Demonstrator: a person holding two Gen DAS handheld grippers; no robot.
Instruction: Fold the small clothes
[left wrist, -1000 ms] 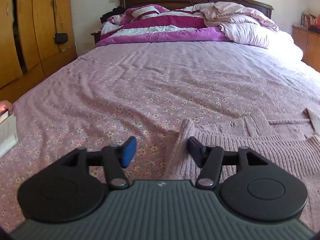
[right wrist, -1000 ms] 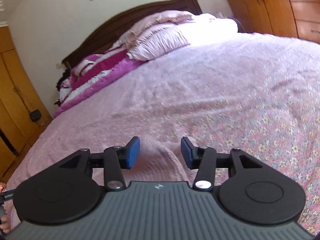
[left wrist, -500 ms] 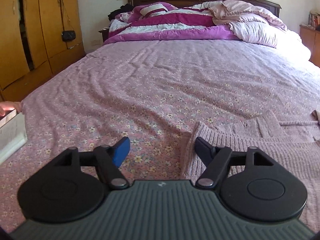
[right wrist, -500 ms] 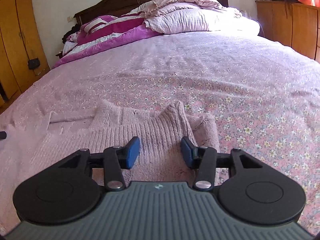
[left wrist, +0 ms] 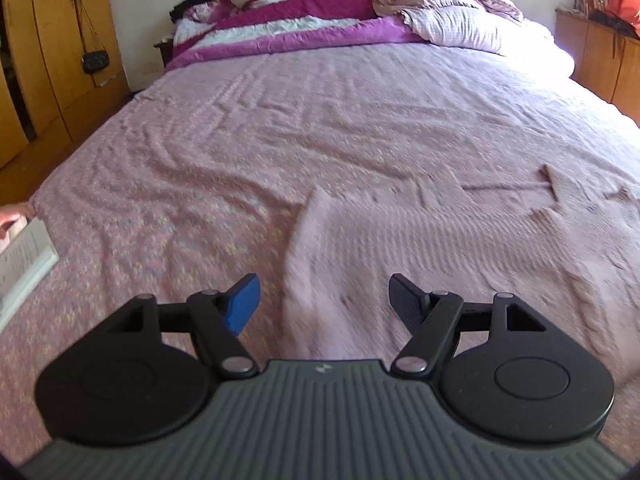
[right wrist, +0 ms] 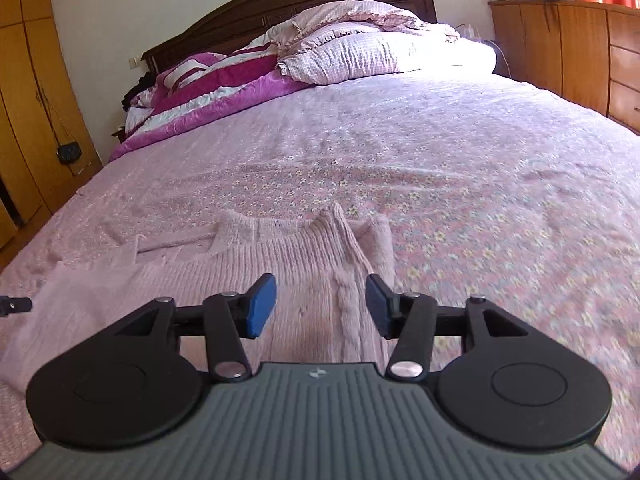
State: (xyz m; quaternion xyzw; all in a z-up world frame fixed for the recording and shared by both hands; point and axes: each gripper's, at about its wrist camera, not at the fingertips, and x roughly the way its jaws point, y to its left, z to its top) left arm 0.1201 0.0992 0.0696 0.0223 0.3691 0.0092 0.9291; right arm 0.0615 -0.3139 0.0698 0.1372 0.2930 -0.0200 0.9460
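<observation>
Both claws, left claw (left wrist: 324,300) wide and right claw (right wrist: 321,305) opening, seemingly hover over the blurred pink sweater (right wrist: 288,264).

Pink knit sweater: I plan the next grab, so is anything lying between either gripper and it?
Nothing visible. The pink knit sweater lies spread on the floral bedspread, directly below the open left gripper and right gripper.
</observation>
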